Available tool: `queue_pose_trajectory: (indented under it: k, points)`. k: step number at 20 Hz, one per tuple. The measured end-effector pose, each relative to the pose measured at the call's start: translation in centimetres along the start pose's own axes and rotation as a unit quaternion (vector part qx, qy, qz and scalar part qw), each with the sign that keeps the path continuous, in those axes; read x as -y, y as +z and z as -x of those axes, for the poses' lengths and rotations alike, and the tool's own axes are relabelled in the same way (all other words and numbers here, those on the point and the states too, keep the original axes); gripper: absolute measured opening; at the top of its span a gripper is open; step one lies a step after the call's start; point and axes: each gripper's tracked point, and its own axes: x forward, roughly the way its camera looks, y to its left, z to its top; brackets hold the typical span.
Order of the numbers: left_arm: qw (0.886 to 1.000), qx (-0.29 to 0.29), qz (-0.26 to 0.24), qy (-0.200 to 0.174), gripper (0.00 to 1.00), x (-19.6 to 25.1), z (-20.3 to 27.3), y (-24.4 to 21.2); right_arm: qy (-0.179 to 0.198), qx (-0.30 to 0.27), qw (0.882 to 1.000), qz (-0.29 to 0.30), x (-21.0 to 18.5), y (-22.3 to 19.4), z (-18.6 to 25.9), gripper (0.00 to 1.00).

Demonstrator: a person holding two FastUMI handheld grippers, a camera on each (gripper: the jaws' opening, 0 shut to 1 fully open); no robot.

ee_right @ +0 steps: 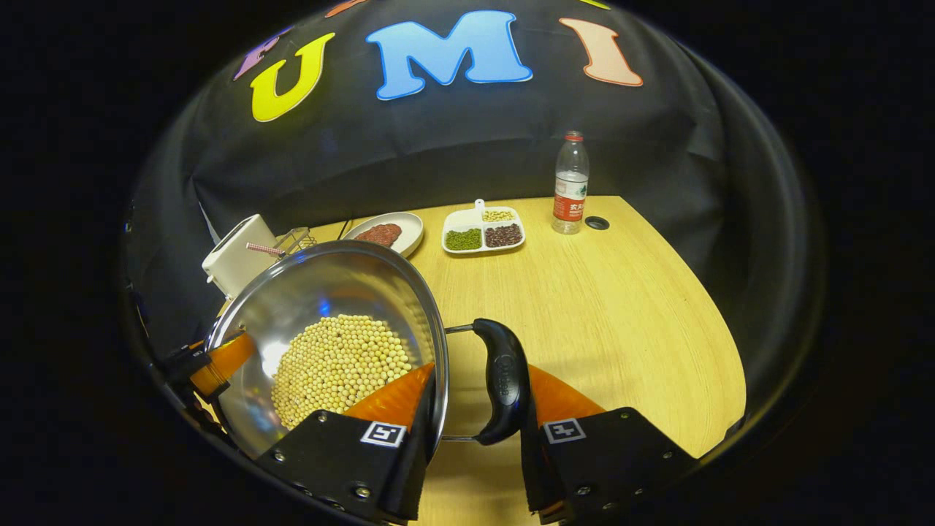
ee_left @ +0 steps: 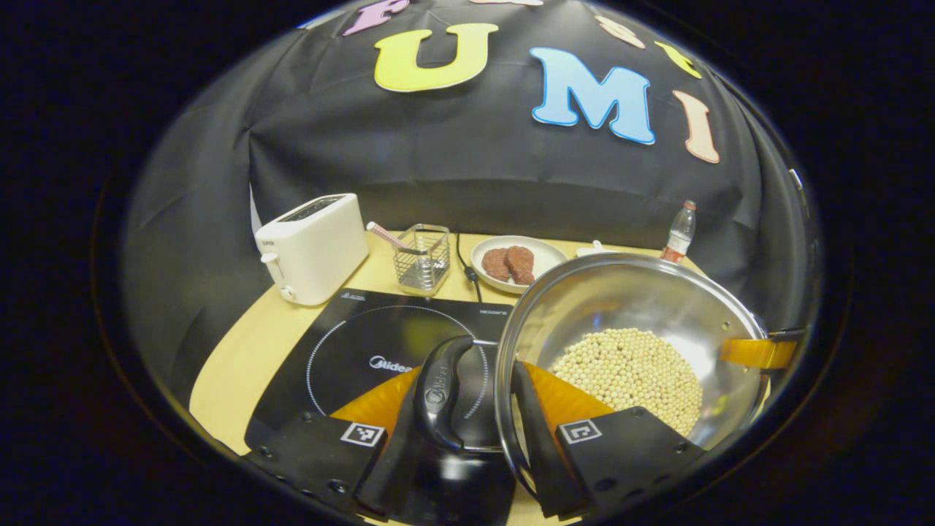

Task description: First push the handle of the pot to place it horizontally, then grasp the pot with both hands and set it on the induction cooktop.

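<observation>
While both handles sit between gripper fingers, the pot looks lifted and on its way.

Progress: handles lie out flat to the sides, so the pushing step appears done; the two-handed grasp appears made; setting the pot on the cooktop is left.

Left gripper view, grip: the left gripper [ee_left: 476, 409] has its fingers clamped around the left handle [ee_left: 439, 391] and the rim beside it, one finger outside the handle, one inside the pot wall.
Left gripper view, pot: the pot [ee_left: 650, 307] is steel, tilted toward the camera, with pale soybeans [ee_left: 632, 372] heaped in its bottom.
Left gripper view, goal: the induction cooktop [ee_left: 350, 343] lies beneath and beyond the handle; the pot seems partly over its right edge, though I cannot tell whether it touches.
Left gripper view, extras: toaster [ee_left: 313, 247], wire basket [ee_left: 422, 257] and a plate of meat [ee_left: 517, 263] stand behind the cooktop; the far handle is held by another gripper finger at the right rim.

Right gripper view, grip: the right gripper [ee_right: 475, 409] is closed on the right handle [ee_right: 502, 378], its left finger inside the rim.
Right gripper view, pot: the pot [ee_right: 329, 292] hangs over bare table [ee_right: 621, 307].
Right gripper view, extras: a divided dish of beans [ee_right: 483, 230] and a water bottle [ee_right: 570, 183] stand at the back.

Difference: the left view gives the cooktop target; the right view gives the open tabletop.
</observation>
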Motion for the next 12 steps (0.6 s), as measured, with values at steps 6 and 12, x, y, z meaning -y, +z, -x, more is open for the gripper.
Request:
queue_pose_trajectory:
  k: [6, 12]
  points:
    - [1.0, 0.003, 0.002, 0.002, 0.72, -5.6, -0.7, 0.4, 0.002, -0.001, 1.0, -0.001, -5.0, -0.1, -0.7, 0.54]
    - [1.0, 0.004, 0.004, -0.002, 0.72, -10.6, -1.7, 0.7, -0.002, -0.002, 1.0, -0.001, -9.4, -0.2, -1.6, 0.54]
